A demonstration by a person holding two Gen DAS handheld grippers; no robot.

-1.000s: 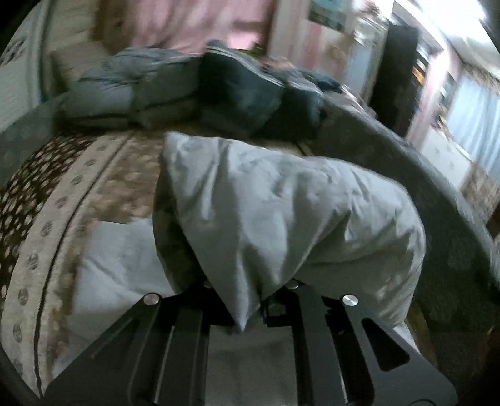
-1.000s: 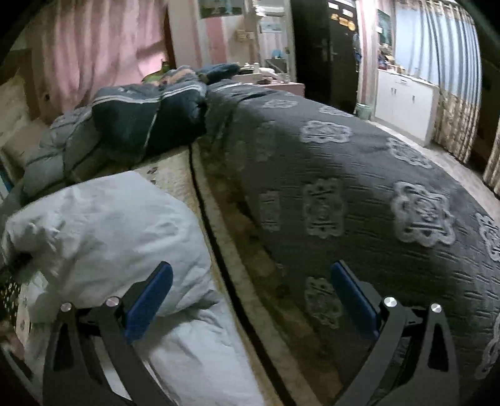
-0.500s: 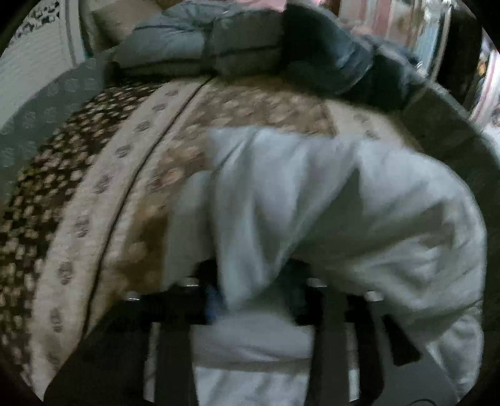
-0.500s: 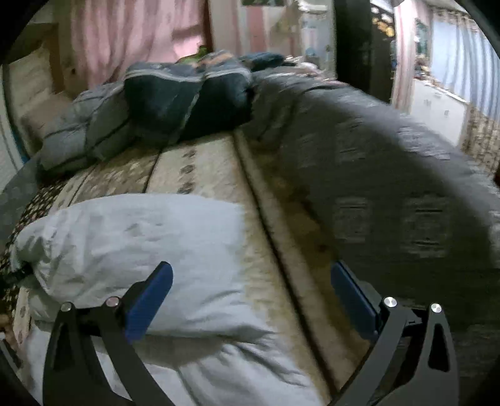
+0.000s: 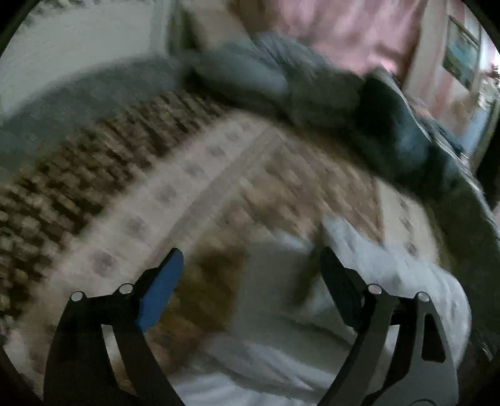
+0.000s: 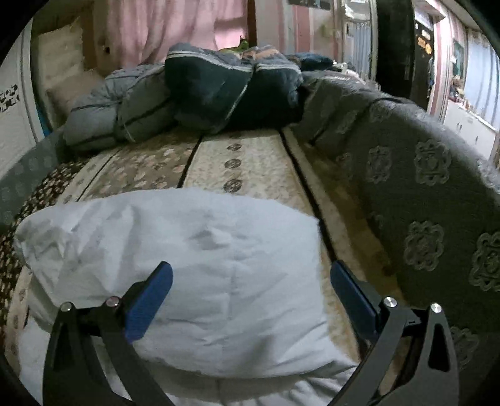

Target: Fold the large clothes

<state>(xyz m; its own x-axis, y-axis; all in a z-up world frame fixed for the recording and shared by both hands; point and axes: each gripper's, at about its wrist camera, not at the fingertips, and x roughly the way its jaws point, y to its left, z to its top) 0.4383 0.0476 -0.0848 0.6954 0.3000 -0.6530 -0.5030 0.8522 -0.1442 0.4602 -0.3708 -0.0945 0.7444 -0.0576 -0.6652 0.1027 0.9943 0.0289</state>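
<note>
A pale grey-white garment [image 6: 200, 268] lies folded over on the patterned bed cover [image 6: 250, 162]. In the blurred left wrist view the garment [image 5: 368, 281] lies to the lower right. My left gripper [image 5: 250, 278] is open and empty above the bed cover, with the garment's edge between and beyond its fingers. My right gripper [image 6: 250, 290] is open and empty, its blue-padded fingers [image 6: 150, 296] spread just above the near part of the folded garment.
A heap of grey and dark blue quilts [image 6: 200, 93] lies at the head of the bed. A dark grey patterned blanket [image 6: 422, 187] is bunched along the right side. A pillow [image 6: 62, 62] and pink curtain [image 6: 175, 28] stand behind. A dark door [image 6: 397, 47] is at back right.
My left gripper has opened and let go of the garment fold, which now lies flat on the bed. The left view swung left. My right gripper moved left over the garment.
</note>
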